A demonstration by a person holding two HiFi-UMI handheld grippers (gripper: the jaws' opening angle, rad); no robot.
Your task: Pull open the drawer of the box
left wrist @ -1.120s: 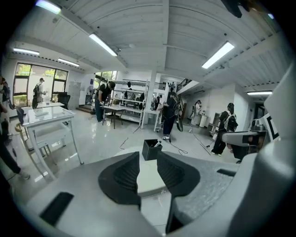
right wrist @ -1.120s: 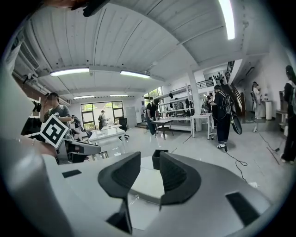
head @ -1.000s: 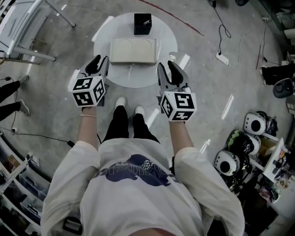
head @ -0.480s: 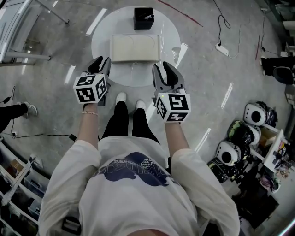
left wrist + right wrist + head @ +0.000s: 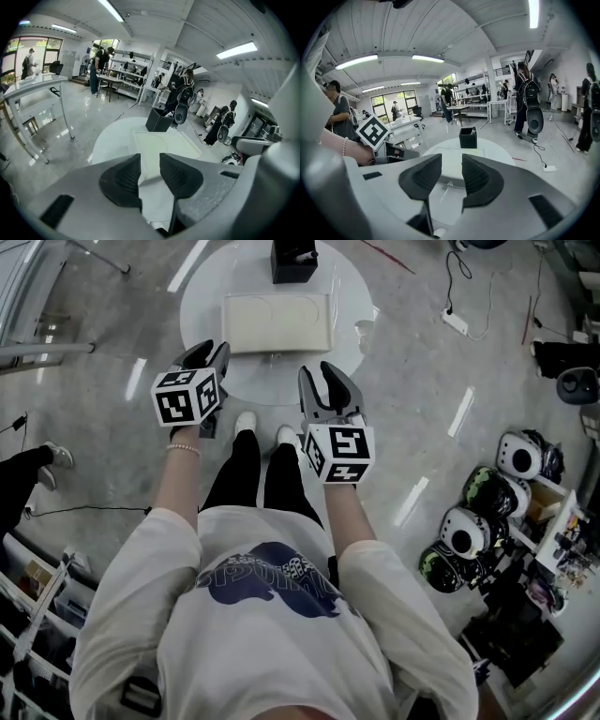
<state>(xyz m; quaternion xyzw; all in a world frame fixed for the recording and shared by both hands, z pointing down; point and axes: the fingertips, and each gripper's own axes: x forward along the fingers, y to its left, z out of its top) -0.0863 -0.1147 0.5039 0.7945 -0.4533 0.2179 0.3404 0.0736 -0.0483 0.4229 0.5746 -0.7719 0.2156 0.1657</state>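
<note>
Head view: lowered left gripper [image 5: 206, 357] and right gripper [image 5: 319, 377] toward table [image 5: 202, 296] near edge; just opened jaws slightly, narrow gaps, nothing held; left box [image 5: 277, 322] drawer untouched.

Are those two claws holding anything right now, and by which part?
Nothing is held. The left gripper and right gripper are both open and empty, short of the box.

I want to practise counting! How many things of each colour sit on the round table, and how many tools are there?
White box: 1
Black container: 1
Tools: 2, left tool and right tool, both empty, jaws just opened wider
Total: 4
</note>
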